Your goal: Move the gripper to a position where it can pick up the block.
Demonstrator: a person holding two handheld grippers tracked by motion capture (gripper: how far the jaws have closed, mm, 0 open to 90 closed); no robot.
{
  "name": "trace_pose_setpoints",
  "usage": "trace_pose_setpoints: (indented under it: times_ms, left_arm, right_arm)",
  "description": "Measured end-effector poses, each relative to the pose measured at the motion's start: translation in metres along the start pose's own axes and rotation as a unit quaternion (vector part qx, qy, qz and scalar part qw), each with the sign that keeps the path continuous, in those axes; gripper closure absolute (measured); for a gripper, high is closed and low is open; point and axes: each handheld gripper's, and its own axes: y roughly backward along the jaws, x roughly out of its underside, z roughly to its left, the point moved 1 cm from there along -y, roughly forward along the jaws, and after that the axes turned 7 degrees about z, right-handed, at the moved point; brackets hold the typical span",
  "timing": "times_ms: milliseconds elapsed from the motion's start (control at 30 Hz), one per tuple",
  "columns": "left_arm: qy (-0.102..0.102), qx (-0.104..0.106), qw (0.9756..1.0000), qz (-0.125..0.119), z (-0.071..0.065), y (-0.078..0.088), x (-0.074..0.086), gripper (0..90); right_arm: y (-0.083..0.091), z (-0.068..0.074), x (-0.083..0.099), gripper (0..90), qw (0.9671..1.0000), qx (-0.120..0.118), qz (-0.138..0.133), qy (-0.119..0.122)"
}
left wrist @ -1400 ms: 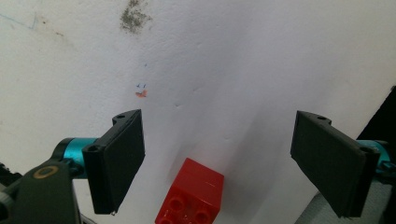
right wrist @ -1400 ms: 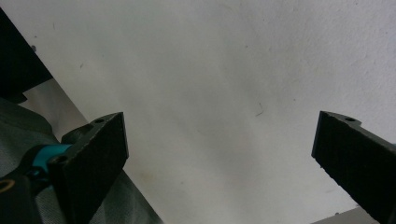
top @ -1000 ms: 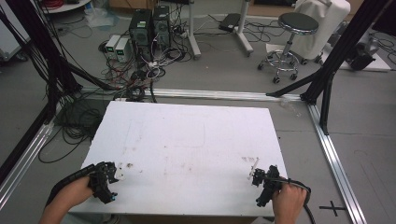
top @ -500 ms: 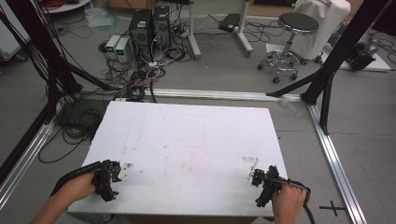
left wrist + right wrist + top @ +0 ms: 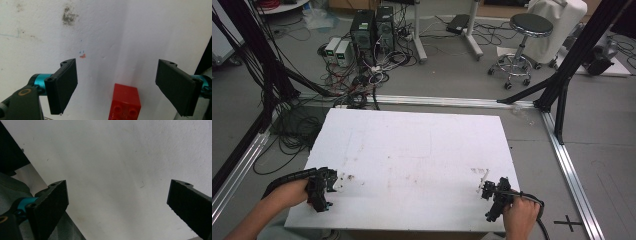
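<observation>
Between the spread left gripper [image 5: 117,87] jaws: glossy red brick [image 5: 125,102].
Blocky plastic, studs facing camera; right gripper [image 5: 117,207] spread too.

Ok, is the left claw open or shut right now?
Open: the left claw has its jaws spread wide, with the red brick lying untouched between them.

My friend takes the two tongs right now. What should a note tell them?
Left tongs: open, low over the white table near its front left corner, nothing gripped.
Red brick: lies on the table between the left tongs' jaws, near their base, touching neither.
Right tongs: open, empty, at the front right edge.
Done: nothing gripped yet.
Left: probably close the left tongs on the brick.
</observation>
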Motion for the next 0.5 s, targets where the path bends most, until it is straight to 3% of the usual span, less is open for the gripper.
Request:
trace_pose_setpoints:
  times_ms: [133, 500]
  left_arm:
    - [-0.022, 0.003, 0.9997, -0.001, 0.002, 0.0, 0.006, 18.1]
    - [-0.05, 0.003, 0.9988, 0.002, 0.005, 0.003, 0.021, 17.8]
  right_arm:
    - [-0.001, 0.0, 0.0, 2.8, 1.0, -0.001, 0.002, -0.002]
    - [-0.001, 0.0, -0.001, 2.8, 1.0, 0.001, 0.003, -0.002]
